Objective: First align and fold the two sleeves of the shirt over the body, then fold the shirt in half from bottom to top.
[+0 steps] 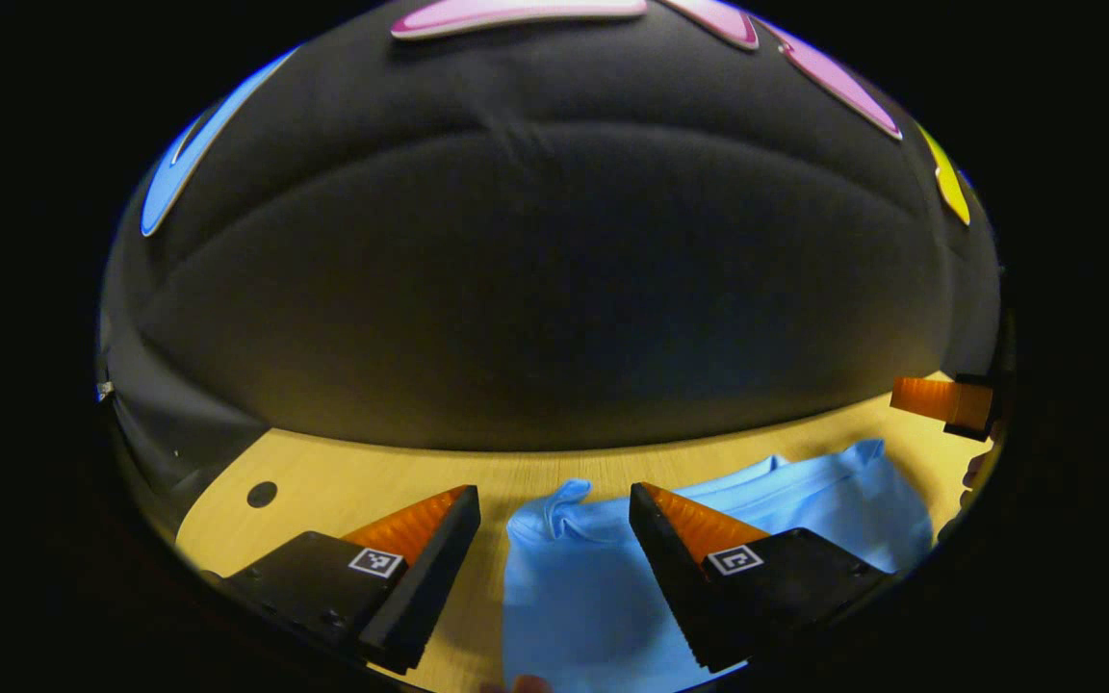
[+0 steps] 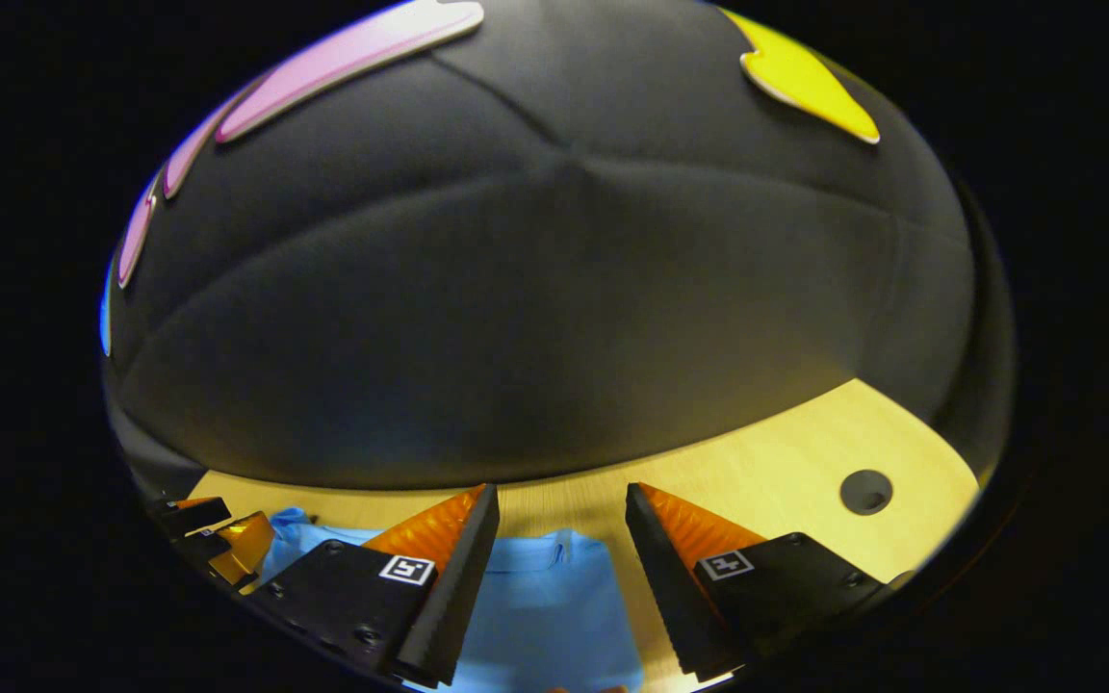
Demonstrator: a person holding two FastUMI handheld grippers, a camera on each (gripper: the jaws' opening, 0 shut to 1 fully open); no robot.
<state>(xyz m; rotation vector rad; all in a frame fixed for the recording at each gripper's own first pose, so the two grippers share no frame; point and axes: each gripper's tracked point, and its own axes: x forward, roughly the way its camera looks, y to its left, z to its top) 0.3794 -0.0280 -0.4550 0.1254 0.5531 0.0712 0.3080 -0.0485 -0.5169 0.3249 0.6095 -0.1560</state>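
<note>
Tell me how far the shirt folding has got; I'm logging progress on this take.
Done: the light blue shirt lies on the pale wooden table as a fairly narrow shape, but whether both sleeves are folded in cannot be told. In hand: nothing; the left gripper and right gripper stand open above the cloth, gripping none of it. Left: at least the bottom-to-top fold.

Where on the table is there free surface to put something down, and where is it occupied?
Bare table lies between the shirt and the round hole in the left gripper view, and between shirt and hole in the right gripper view. A strip runs along the wall. The middle is crowded by the shirt.
</note>
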